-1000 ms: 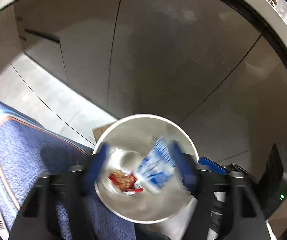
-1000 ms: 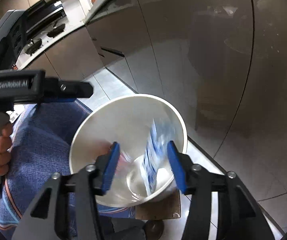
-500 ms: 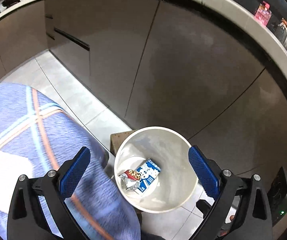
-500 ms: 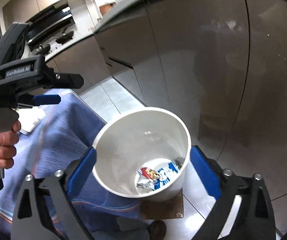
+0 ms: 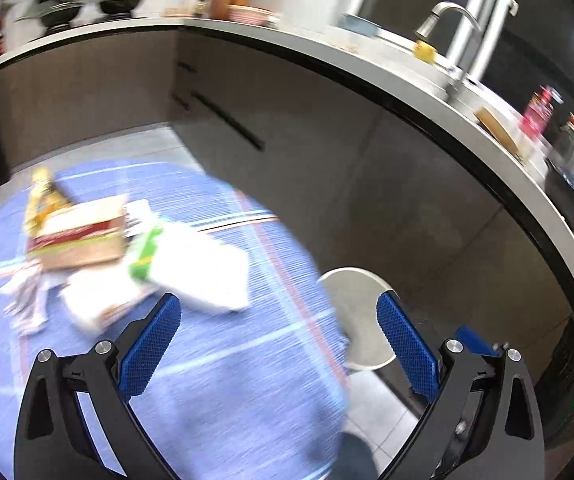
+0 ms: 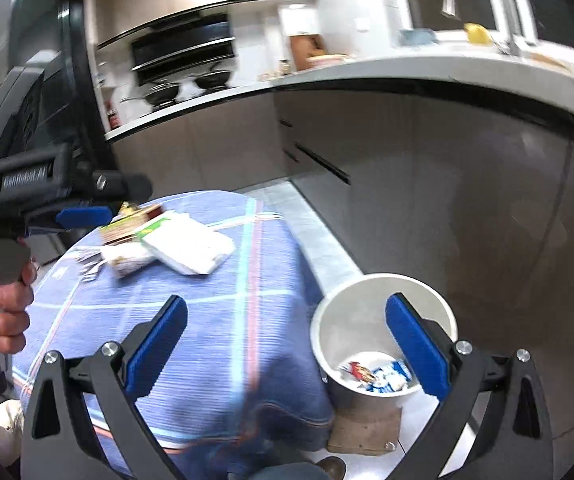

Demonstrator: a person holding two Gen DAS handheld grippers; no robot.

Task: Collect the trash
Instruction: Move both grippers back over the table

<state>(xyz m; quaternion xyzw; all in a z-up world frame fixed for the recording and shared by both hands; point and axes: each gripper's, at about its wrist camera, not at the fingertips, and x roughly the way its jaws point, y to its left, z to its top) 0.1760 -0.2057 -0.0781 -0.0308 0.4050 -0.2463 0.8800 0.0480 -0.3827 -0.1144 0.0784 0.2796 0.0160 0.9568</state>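
A white bin (image 6: 329,320) stands on the floor beside the table and holds a blue-and-white carton (image 6: 391,376) and a red wrapper (image 6: 357,370). My right gripper (image 6: 287,320) is open and empty above the table edge and the bin. My left gripper (image 5: 277,318) is open and empty too, over the blue tablecloth (image 5: 227,380). On the table lie a white pack with a green end (image 5: 195,260), a cardboard box (image 5: 83,236), a yellow wrapper (image 5: 41,200) and crumpled paper (image 5: 27,300). The bin (image 5: 351,280) shows at the table's right edge.
Grey kitchen cabinets (image 6: 427,200) and a counter with a sink tap (image 5: 447,16) run behind the bin. A hand (image 6: 7,312) holds the left gripper's handle at the left of the right wrist view. A cardboard piece (image 6: 367,424) lies under the bin.
The blue-and-white carton dropped into the bin as the jaws spread wide. Both grippers then rose and swung left, away from the bin, bringing the table and its litter into view.
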